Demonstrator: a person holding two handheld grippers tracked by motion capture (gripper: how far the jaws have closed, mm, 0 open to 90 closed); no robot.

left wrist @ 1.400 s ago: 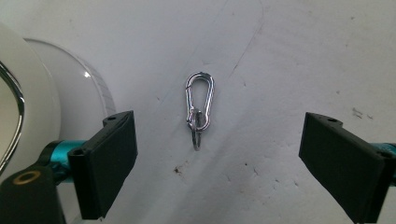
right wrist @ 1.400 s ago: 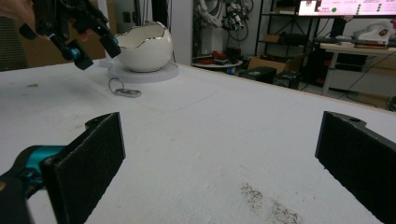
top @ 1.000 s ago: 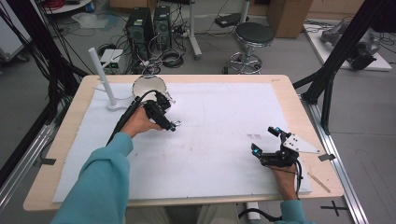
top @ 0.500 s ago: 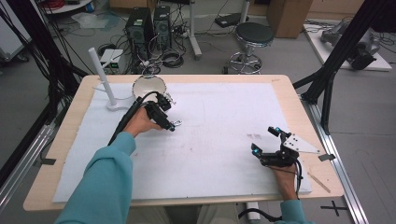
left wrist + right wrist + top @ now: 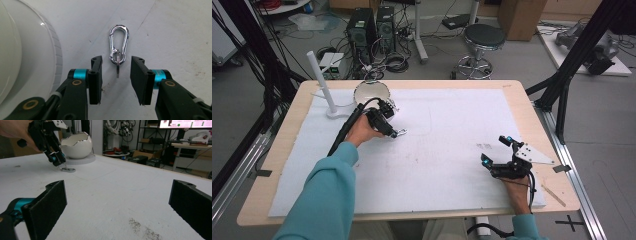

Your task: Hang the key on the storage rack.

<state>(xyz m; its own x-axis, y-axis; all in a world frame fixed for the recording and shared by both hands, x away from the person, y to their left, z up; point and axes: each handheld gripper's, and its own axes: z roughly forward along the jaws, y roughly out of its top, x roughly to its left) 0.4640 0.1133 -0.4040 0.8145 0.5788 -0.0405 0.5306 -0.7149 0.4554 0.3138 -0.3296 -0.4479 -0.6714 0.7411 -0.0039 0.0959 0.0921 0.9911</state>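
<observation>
A small silver carabiner point(image 5: 119, 47) with a key ring at its near end lies flat on the white mat point(image 5: 447, 130). My left gripper point(image 5: 116, 60) points down over it. Its jaws have just been closing and stand either side of the ring, with a gap on each side and no pad touching. From above, the carabiner point(image 5: 399, 133) lies at the tips of the left gripper point(image 5: 393, 131). My right gripper point(image 5: 495, 149) rests open at the right front of the mat. In the right gripper view its jaws point(image 5: 120, 192) are wide apart with nothing between them.
A white cracked-egg bowl point(image 5: 371, 92) on a round base stands just behind the left hand, close beside the left jaw point(image 5: 15, 50). A white post point(image 5: 322, 80) on a stand rises at the table's left rear. A dark smudge point(image 5: 484, 146) marks the mat.
The left hand has shifted only slightly over the carabiner. The right gripper has not moved.
</observation>
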